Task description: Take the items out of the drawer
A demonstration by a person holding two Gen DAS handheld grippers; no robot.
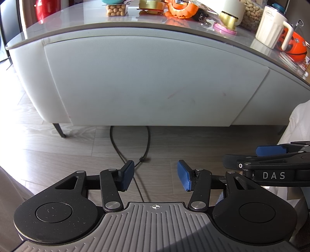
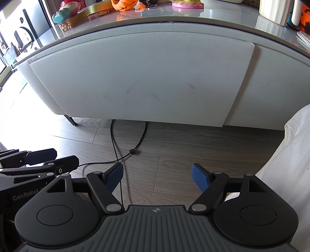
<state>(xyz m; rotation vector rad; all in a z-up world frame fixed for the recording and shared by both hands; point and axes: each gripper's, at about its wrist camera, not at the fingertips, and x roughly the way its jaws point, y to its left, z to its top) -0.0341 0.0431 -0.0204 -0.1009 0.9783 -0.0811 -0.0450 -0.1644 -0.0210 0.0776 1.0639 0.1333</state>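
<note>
Both grippers are hovering low over the wooden floor (image 1: 58,155), facing the front of a low white table (image 1: 29,58), and nothing of the task is showing as done yet. The drawer (image 1: 147,81) is sitting fully closed: its wide pale front panel is lying flush with the table's body, just under the front edge of the glossy tabletop. No handle is showing on that panel, so opening it will probably mean hooking a finger under the bottom edge or pressing the front; I cannot tell which. Whatever is inside is hidden.

The left gripper (image 1: 156,175) is holding its blue pads (image 1: 127,175) well apart, with nothing between them but floor and a black cable (image 1: 116,143) looping out from under the table. The right gripper (image 2: 158,177) is likewise standing wide open and empty, and in the left view it is poking in at the right edge, just beside the left one.

On the tabletop, clutter is crowding the far side and the right corner: an orange pumpkin toy (image 1: 182,8), a tub of nuts (image 1: 116,9), a cream jug (image 1: 271,29). A fold of white fabric (image 2: 290,155) is filling the right edge of the right view.

So everything is still ahead: opening the drawer, reaching in, and lifting the items out.
</note>
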